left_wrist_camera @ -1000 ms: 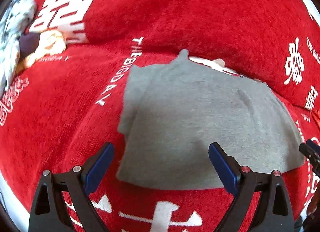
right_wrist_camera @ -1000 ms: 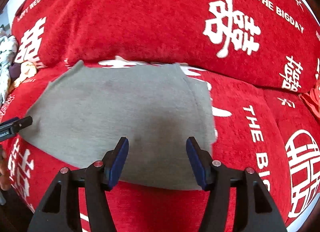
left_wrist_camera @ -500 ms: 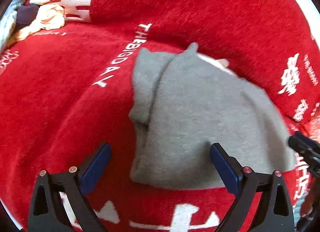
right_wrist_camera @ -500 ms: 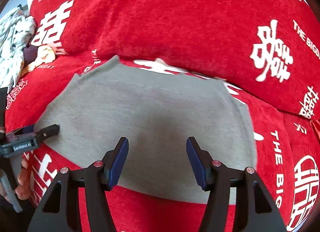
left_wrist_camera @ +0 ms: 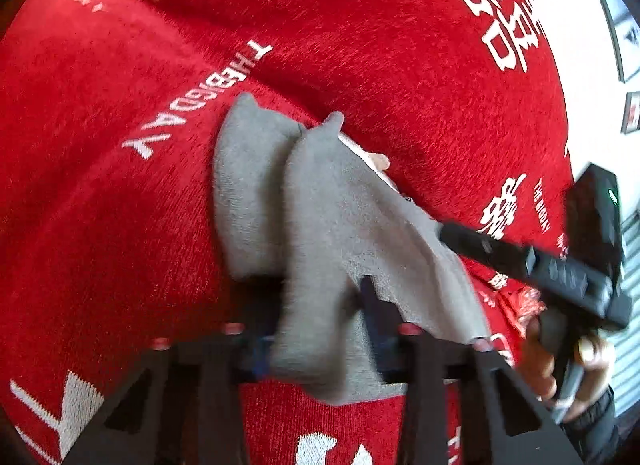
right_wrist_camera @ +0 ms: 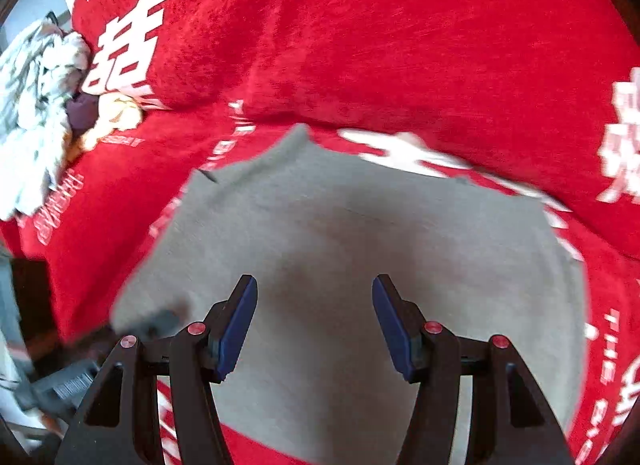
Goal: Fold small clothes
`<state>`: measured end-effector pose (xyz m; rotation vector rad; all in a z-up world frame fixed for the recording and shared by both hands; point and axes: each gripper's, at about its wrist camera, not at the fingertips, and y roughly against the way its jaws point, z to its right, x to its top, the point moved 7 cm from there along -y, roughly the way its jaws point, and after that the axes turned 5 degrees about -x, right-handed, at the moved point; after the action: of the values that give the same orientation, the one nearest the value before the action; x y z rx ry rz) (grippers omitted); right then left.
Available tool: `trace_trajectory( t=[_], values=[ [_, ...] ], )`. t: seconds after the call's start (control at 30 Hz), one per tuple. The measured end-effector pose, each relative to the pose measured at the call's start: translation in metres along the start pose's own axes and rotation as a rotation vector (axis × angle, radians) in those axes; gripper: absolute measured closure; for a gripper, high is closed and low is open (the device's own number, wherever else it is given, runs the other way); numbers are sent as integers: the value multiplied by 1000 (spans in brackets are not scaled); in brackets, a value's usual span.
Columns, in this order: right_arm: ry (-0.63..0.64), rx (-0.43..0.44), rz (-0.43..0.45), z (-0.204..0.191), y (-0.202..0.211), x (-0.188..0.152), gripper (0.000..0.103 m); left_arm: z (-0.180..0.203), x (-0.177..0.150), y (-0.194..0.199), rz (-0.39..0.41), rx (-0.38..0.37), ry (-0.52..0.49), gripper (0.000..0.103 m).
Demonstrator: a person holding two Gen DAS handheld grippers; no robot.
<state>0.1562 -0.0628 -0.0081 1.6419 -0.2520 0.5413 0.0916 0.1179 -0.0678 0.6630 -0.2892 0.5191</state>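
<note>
Now left hand-held gripper pinches grey garment, newly bunched | right hand-held gripper spread

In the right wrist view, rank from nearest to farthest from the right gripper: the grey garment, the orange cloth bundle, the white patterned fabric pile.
1. grey garment, directly under the right gripper.
2. orange cloth bundle, far left on the red cover.
3. white patterned fabric pile, at the left edge beyond the bundle.
</note>
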Motion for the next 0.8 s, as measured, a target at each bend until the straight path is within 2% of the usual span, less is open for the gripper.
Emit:
trace_trajectory(
  t=[0.13, 0.17, 0.27, 0.37, 0.4, 0.57, 0.67, 0.8],
  values=[
    [-33, 79, -95, -24, -36, 32, 39, 3, 1, -4, 1, 27, -21, 68],
    [-39, 101, -127, -32, -47, 39, 36, 4, 0, -3, 3, 37, -32, 72],
    [-45, 129, -186, -56, -73, 55, 29, 6, -1, -1, 11, 55, -53, 73],
    [-35, 158, -252, -82, -99, 65, 27, 8, -1, 1, 19, 71, -73, 74],
    [-36, 158, -267, -86, -105, 66, 26, 9, -1, 1, 23, 76, -85, 77],
    [5, 101, -310, -117, -129, 74, 16, 24, -2, 1, 43, 170, -209, 79],
    [120, 47, -343, -134, -136, 73, 16, 21, -1, 1, 30, 156, -193, 79],
    [199, -18, -413, -145, -150, 69, 14, 21, -1, 0, 24, 171, -202, 79]
  ],
)
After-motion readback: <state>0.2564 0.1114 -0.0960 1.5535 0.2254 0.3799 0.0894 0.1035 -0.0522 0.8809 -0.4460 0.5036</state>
